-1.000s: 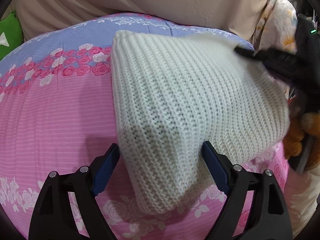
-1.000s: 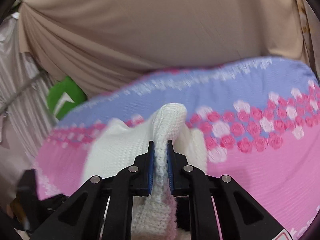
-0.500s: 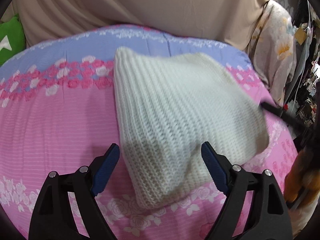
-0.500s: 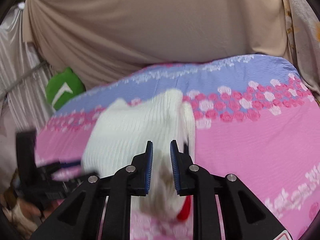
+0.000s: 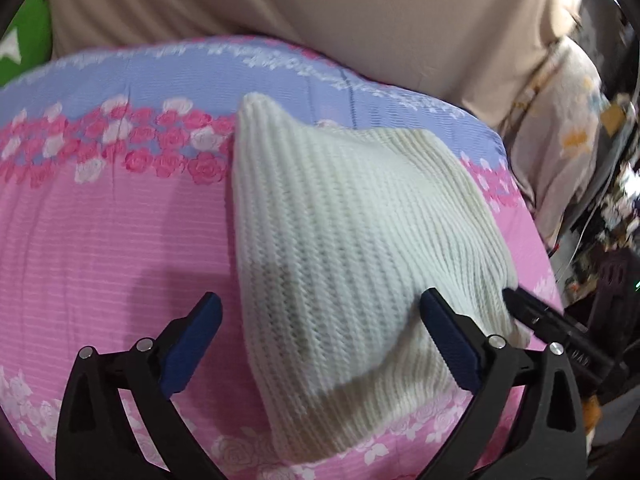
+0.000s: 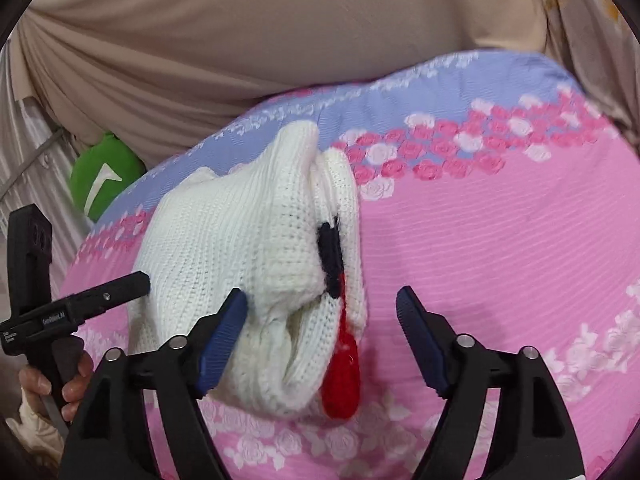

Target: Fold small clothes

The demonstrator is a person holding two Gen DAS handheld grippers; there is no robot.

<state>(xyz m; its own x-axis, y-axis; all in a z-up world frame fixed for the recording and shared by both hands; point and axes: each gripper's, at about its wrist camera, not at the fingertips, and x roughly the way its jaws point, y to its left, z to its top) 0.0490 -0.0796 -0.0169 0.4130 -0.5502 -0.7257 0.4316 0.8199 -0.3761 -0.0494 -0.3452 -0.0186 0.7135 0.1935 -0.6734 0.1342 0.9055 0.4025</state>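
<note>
A cream knitted garment (image 5: 352, 232) lies folded on the pink rose-print bedspread (image 5: 100, 240). My left gripper (image 5: 320, 340) hovers over its near corner with jaws opening wide; the knit lies between the fingers and neither pad presses it. In the right wrist view the same garment (image 6: 240, 248) shows a black patch and a red knitted piece (image 6: 344, 380) at its open edge. My right gripper (image 6: 322, 308) has its jaws opening around that edge, with the pads clear of the cloth. A hand (image 6: 44, 384) holds the left gripper (image 6: 100, 300) at the garment's far side.
A beige drape (image 6: 280, 40) hangs behind the bed. A green cushion (image 6: 104, 184) sits at the bed's back corner. A floral quilt (image 5: 568, 140) and dark clutter (image 5: 612, 220) stand beyond the bed's right edge. Bare bedspread (image 6: 500, 240) stretches right of the garment.
My right gripper let go of the pinched knit fold and spread open. The garment dropped flat onto the bedspread. My left gripper's jaws widened a little and drew back slightly.
</note>
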